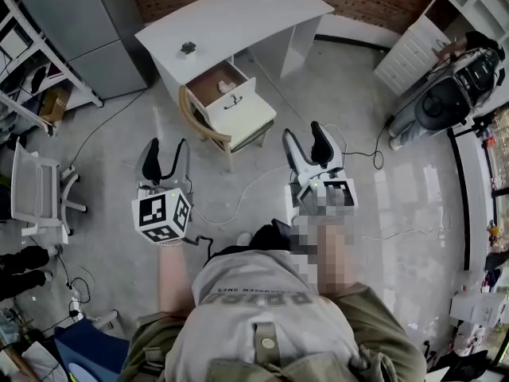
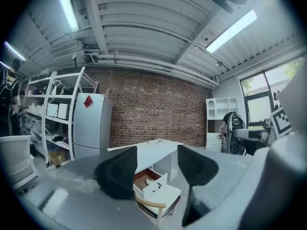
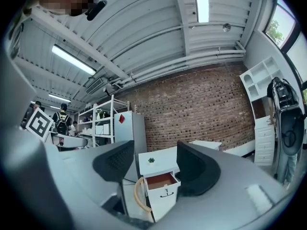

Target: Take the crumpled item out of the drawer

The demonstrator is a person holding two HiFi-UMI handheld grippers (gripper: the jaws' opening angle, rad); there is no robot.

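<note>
Left tongs (image 1: pixel 168 148) and right tongs (image 1: pixel 303 134) hang released, empty, well apart from the white desk (image 1: pixel 238 14). Its open drawer (image 1: pixel 208 87) holds a pale crumpled item (image 1: pixel 226 83).

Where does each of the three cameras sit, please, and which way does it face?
Head view: on the person's head, facing steeply down at the floor, desk and open drawer; shows torso, forearms, left gripper, right gripper.
Left gripper view: on the left gripper, facing level between its open jaws toward the desk and brick wall.
Right gripper view: on the right gripper, likewise, jaws open.
Shared: all three show the open drawer.
</note>
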